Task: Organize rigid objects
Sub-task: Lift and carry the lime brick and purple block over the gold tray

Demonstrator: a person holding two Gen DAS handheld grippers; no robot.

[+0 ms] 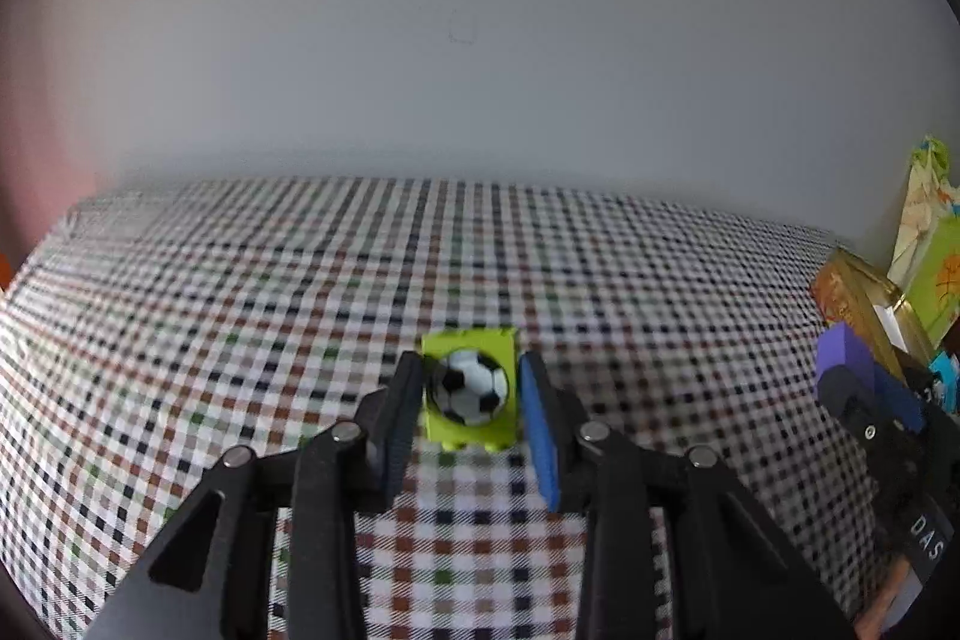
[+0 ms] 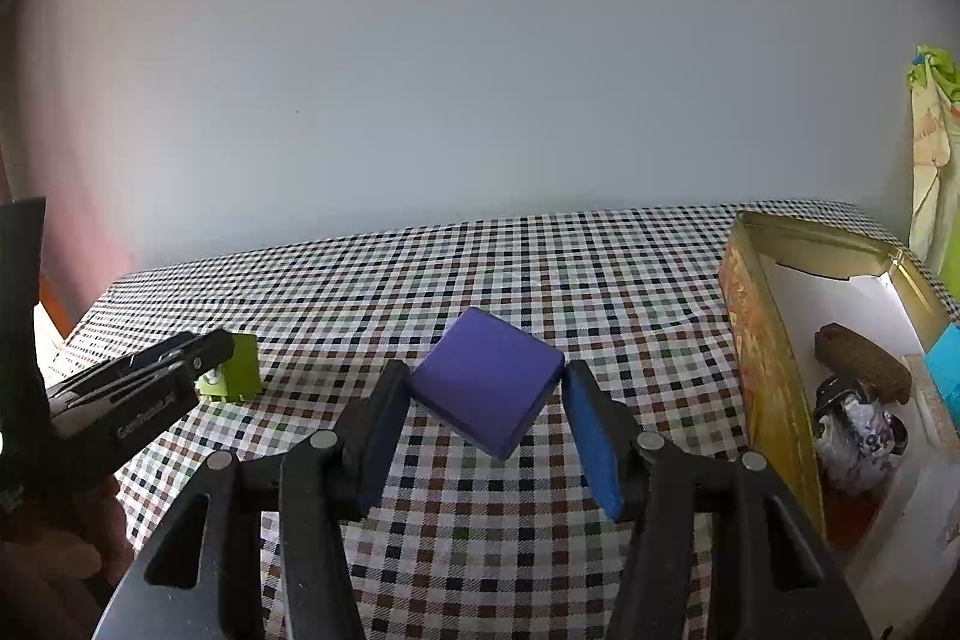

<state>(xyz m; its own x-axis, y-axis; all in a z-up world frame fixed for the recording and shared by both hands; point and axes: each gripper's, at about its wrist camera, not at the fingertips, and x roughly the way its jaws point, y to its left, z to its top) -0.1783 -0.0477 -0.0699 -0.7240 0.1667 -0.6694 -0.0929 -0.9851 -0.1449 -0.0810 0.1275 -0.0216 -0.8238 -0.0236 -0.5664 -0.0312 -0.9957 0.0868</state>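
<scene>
L gripper (image 1: 470,403) is closed narrow round the lime-green plastic block with a football sticker (image 1: 471,385) on the checked tablecloth (image 1: 240,310), ready to lift; R gripper (image 2: 487,403) holds the purple square block (image 2: 487,388) off the cloth by its corners, prob bound for the open gold tin box (image 2: 756,340) w/ sorted items, just to its right.

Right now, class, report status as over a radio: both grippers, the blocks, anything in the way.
Left gripper around green football block, grip unconfirmed. Right gripper shut on purple block, lifted. Open tin to the right; path clear.
</scene>
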